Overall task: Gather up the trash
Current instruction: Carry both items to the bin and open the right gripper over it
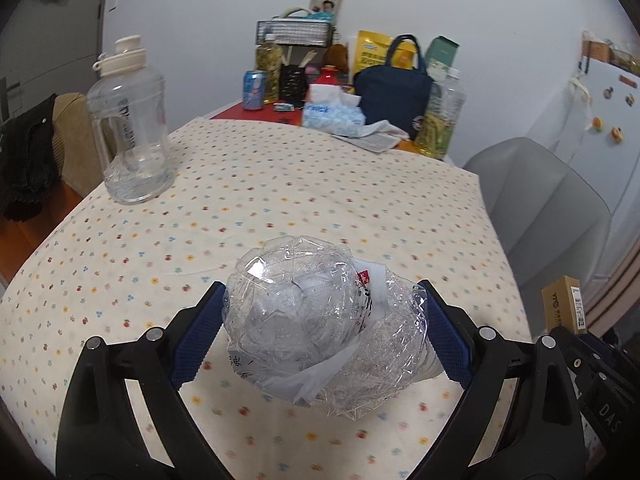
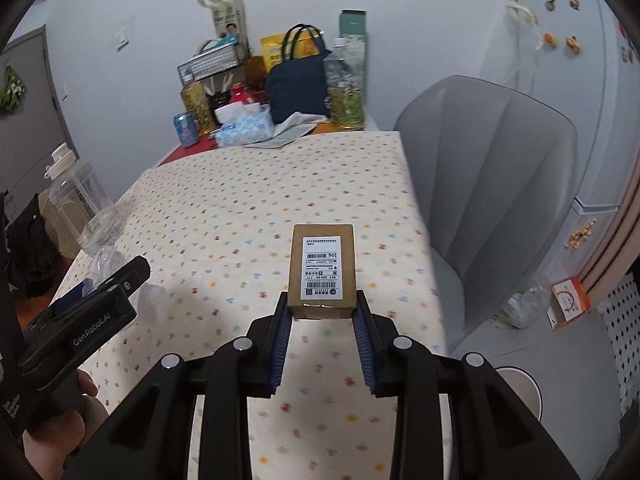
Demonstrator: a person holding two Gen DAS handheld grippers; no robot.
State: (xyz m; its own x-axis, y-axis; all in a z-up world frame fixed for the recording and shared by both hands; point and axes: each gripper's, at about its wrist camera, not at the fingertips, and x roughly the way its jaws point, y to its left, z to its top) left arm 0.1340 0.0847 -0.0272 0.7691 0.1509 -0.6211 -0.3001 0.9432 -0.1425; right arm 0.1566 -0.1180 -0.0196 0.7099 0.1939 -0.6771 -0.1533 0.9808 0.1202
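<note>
My left gripper (image 1: 322, 304) is shut on a crushed clear plastic bottle (image 1: 312, 320) with a white label, held just above the dotted tablecloth (image 1: 280, 184). My right gripper (image 2: 322, 300) is shut on a small brown cardboard box (image 2: 323, 270) with a white shipping label, its near end between the blue pads. The box also shows at the right edge of the left wrist view (image 1: 566, 304). The left gripper's body (image 2: 92, 316) shows at the left of the right wrist view, with the bottle's end (image 2: 150, 304) sticking out.
A large clear water jug (image 1: 130, 128) stands at the table's left side. At the back are a blue can (image 1: 255, 90), a tissue pack (image 1: 332, 114), a navy bag (image 1: 394, 94) and bottles. A grey chair (image 2: 492, 184) stands right of the table. More trash (image 2: 568, 300) lies on the floor.
</note>
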